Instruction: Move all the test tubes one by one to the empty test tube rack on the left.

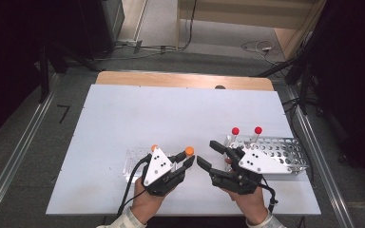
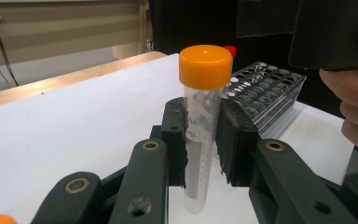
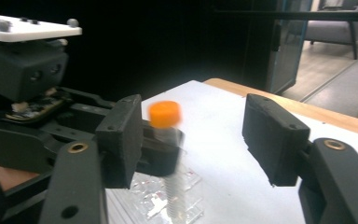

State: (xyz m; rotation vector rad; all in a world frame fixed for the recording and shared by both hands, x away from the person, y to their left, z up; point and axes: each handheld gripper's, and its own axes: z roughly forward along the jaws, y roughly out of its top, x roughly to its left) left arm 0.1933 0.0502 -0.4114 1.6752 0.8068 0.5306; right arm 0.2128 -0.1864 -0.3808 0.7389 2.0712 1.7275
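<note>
1. Starting nearest the person, two hands come in from the near edge of the white worktop (image 1: 123, 118), each carrying tongs, and the two tools sit close together near the middle.
2. The left tongs (image 1: 186, 161) are clamped on an orange-capped tube (image 2: 200, 126); in the left gripper view both black pads press its clear wall just below the cap, and the tube stands upright between them, lifted off the surface.
3. The right tongs (image 1: 208, 154) stand wide apart with nothing pressed between them. In the right gripper view the tube (image 3: 167, 140) lies in the gap, nearer one pad, but held by the left tool alone.
4. Judging by this, a hand-over between the two tools looks finished: the left side now has sole hold and the right has let go.
5. Under and left of the left hand sits a clear plastic rack (image 1: 133, 164); another orange cap (image 1: 154, 148) shows just above the grey plate.
6. Farther right lies a perforated metal rack (image 1: 285, 149), touching nothing held, with two red-capped tubes (image 1: 235, 131) standing at its far left end.
7. What seems left is seating the orange-capped tube in a rack hole; which rack I cannot tell.
</note>
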